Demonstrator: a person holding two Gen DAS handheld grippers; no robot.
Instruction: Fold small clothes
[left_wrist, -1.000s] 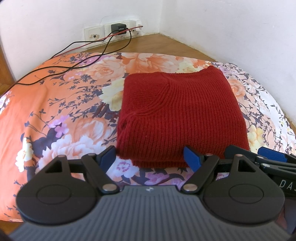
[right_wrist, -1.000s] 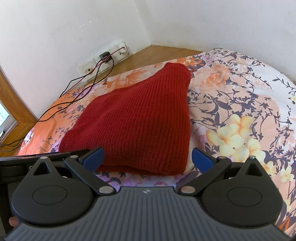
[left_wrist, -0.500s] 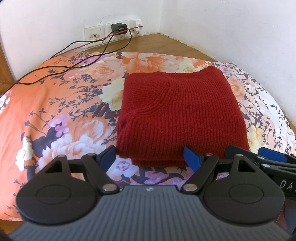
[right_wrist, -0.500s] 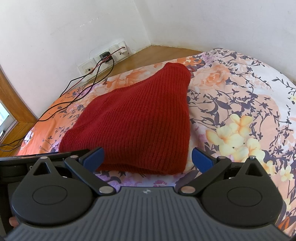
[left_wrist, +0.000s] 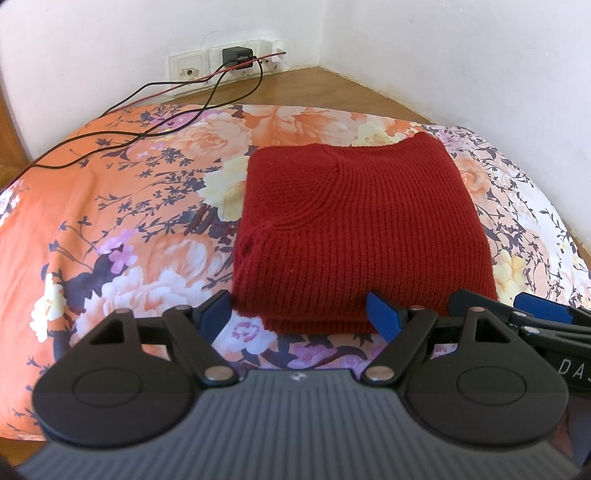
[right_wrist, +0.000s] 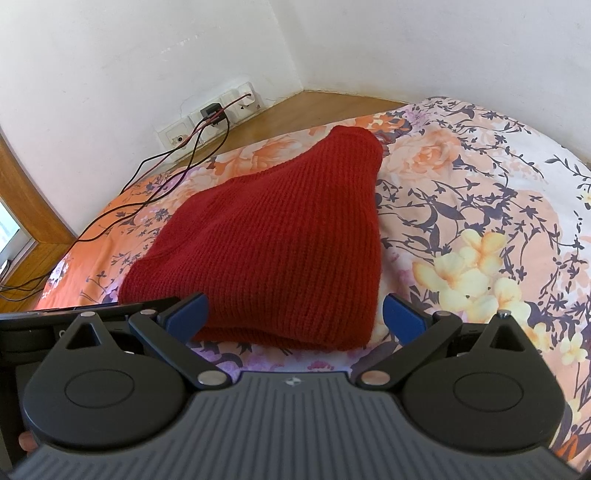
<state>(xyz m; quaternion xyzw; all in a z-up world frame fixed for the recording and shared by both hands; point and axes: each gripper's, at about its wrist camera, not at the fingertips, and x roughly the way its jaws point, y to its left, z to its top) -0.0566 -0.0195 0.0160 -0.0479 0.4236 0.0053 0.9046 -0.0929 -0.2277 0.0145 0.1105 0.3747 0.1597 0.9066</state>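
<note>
- Lying folded on the floral bedsheet (left_wrist: 110, 229), the red knitted sweater (left_wrist: 354, 229) sits straight ahead of both grippers, its near edge just beyond the fingertips.
- Left gripper (left_wrist: 299, 312): jaws wide open, holding nothing.
- Right gripper (right_wrist: 295, 314): jaws also spread, empty, and facing the sweater's right corner.
- Neither hand looks clearly nearer; the folding seems finished.

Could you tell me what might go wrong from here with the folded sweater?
1. The sweater is thick and layered; if the open left hand-held gripper pinches only its top layer, the fold may fall open.
2. Loose cables lie across the floral cover; sliding the sweater that way could snag them.
</note>
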